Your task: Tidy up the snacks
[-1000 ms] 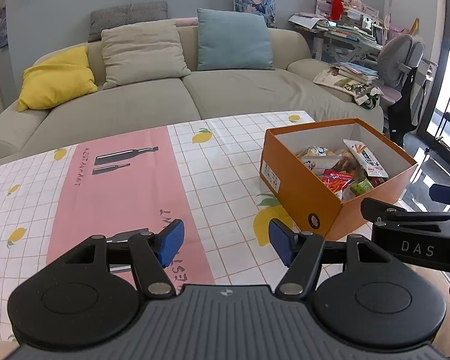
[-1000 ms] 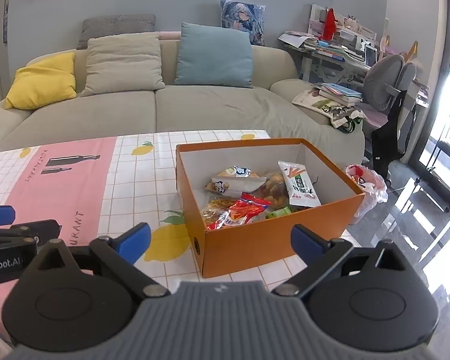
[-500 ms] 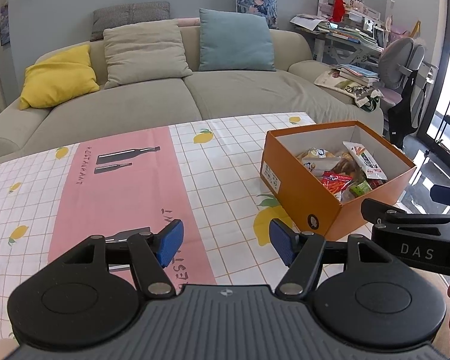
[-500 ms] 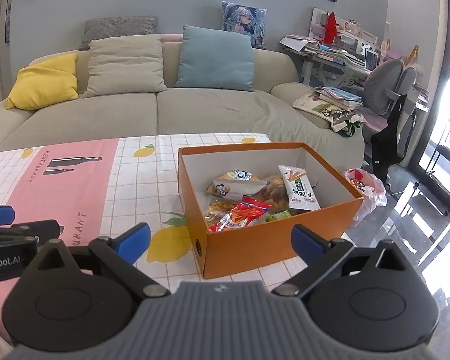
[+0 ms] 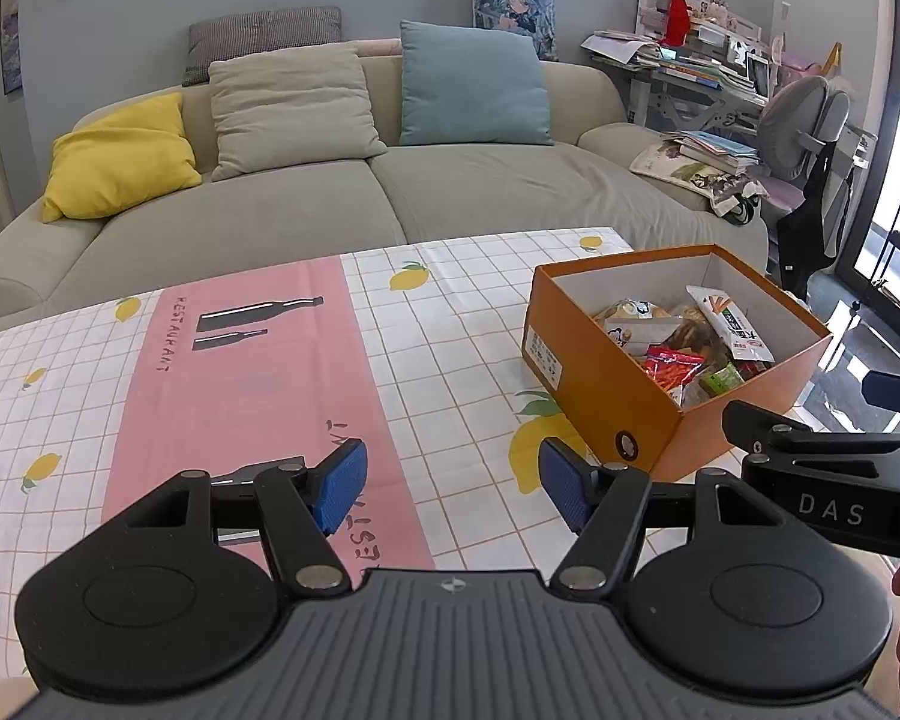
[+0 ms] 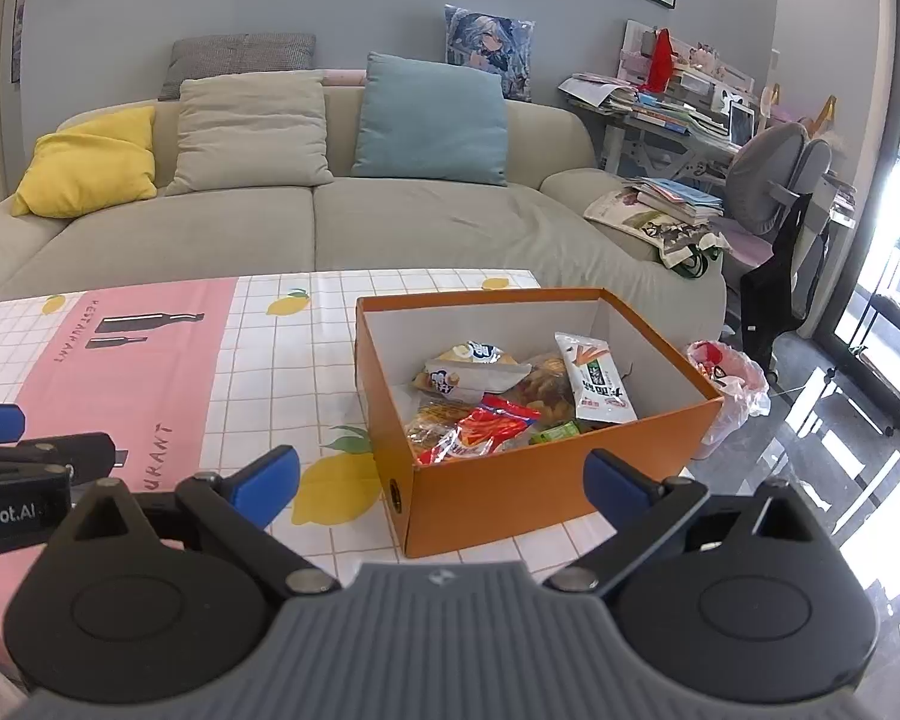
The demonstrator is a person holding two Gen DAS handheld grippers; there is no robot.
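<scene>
Snacks [image 6: 498, 402] inside orange box [image 6: 510, 495]; table-edge corner

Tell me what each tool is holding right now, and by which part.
Nothing. The left tool and the right tool are both open and empty; the snacks lie in the orange box.

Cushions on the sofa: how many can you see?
5: yellow at the left end, beige beside it, blue mid-right, grey and an anime print on the backrest. Others may be hidden.
</scene>
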